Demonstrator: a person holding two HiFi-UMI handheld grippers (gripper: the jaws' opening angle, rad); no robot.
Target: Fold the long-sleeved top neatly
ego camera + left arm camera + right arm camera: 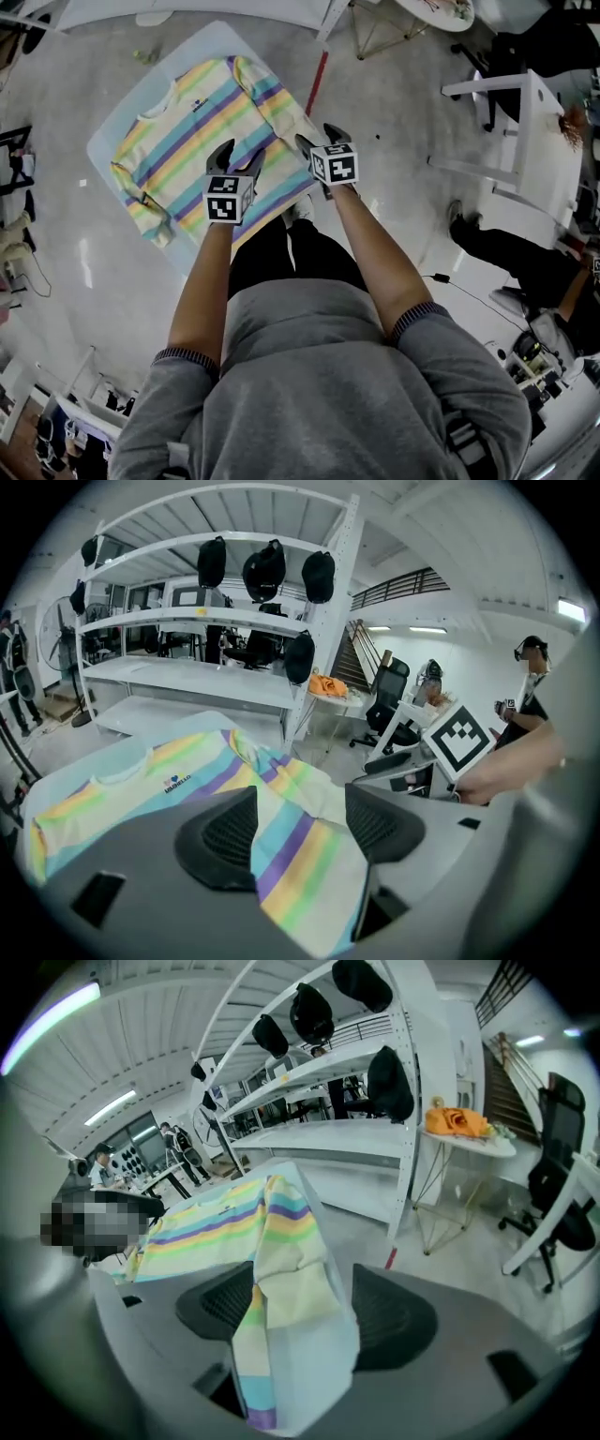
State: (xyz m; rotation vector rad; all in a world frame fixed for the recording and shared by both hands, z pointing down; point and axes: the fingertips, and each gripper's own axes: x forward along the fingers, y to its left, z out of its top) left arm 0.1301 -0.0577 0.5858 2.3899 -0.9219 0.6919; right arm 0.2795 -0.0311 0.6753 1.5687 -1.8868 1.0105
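Observation:
The long-sleeved top, striped in yellow, turquoise, purple and green, lies flat on a pale blue table, neck toward the far left. Its right sleeve lies along the body's edge. My left gripper hovers over the hem with its jaws open. The left gripper view shows the striped hem below the left gripper, no pad pressing it. My right gripper is open at the sleeve end. In the right gripper view the sleeve runs under the right gripper, untouched.
A red-and-white bar crosses the floor past the table's far corner. A white table and a seated person are at the right. White shelves hung with black caps and an office chair stand beyond.

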